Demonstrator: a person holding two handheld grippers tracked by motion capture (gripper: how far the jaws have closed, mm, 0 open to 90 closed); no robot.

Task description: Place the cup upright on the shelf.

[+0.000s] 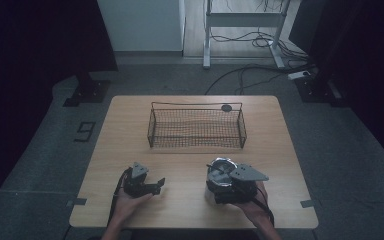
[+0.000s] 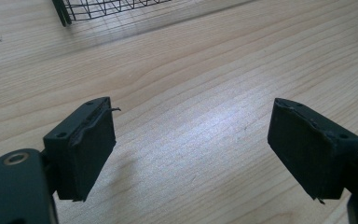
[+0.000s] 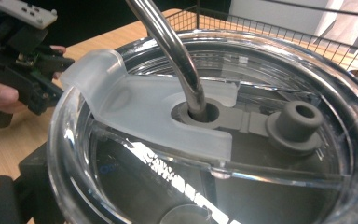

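Observation:
A tumbler [image 1: 221, 169] with a clear lid [image 3: 242, 154] and a bent metal straw [image 3: 177, 60] stands on the wooden table [image 1: 190, 165], front right of centre. My right gripper [image 1: 216, 187] is shut around its body from the near side, and one black finger [image 3: 28, 182] shows beside the lid's rim. My left gripper [image 1: 159, 184] rests at the front left, pointing right towards the tumbler, and also appears far off in the right gripper view [image 3: 28, 70]. Its jaws stand wide apart over bare wood, so the left gripper [image 2: 191, 133] is open and holds nothing.
A black wire basket [image 1: 196, 142] sits across the table's middle beyond both grippers, and its corner [image 2: 98, 8] and its mesh [image 3: 279, 32] are close by. A small dark disc [image 1: 226, 107] lies behind it. Cables and desk legs [image 1: 207, 35] cover the floor beyond.

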